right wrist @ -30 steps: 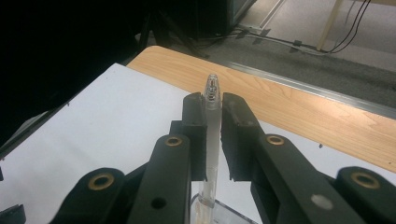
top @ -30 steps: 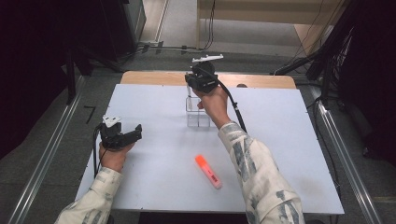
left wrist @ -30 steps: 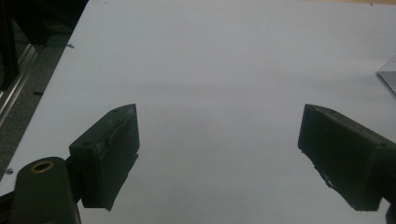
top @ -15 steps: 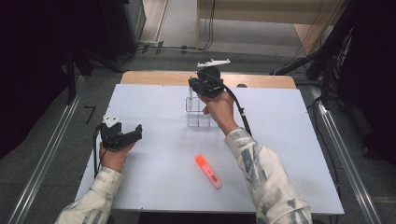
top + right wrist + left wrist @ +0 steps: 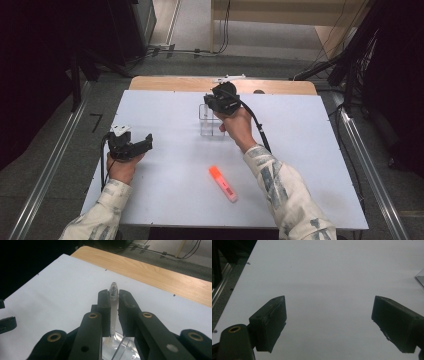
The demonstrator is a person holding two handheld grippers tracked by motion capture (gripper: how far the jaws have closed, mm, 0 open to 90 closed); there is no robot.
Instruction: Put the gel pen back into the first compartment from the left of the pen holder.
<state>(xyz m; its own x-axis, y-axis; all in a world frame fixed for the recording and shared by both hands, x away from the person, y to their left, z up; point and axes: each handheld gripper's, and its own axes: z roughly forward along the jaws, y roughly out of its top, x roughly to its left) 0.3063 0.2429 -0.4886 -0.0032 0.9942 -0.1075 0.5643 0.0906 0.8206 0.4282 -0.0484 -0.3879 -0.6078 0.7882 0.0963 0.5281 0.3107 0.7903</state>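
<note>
My right gripper is shut on a slim clear pen that stands upright, its pointed tip rising just past the pads. The pen's lower end reaches into a clear plastic holder. In the high view the right gripper hangs right over this clear holder at the back middle of the white table. An orange highlighter lies flat near the front middle. My left gripper rests low at the table's left side, and the left gripper stands open with only bare table between its jaws.
A wooden strip runs along the table's far edge, with cables and dark stands on the floor behind. A corner of the clear holder shows at the far right of the left gripper view. The left gripper is visible far off at the left.
The right hand has come down and slightly nearer with the clear pen, closer onto the holder. The left hand has not moved.
</note>
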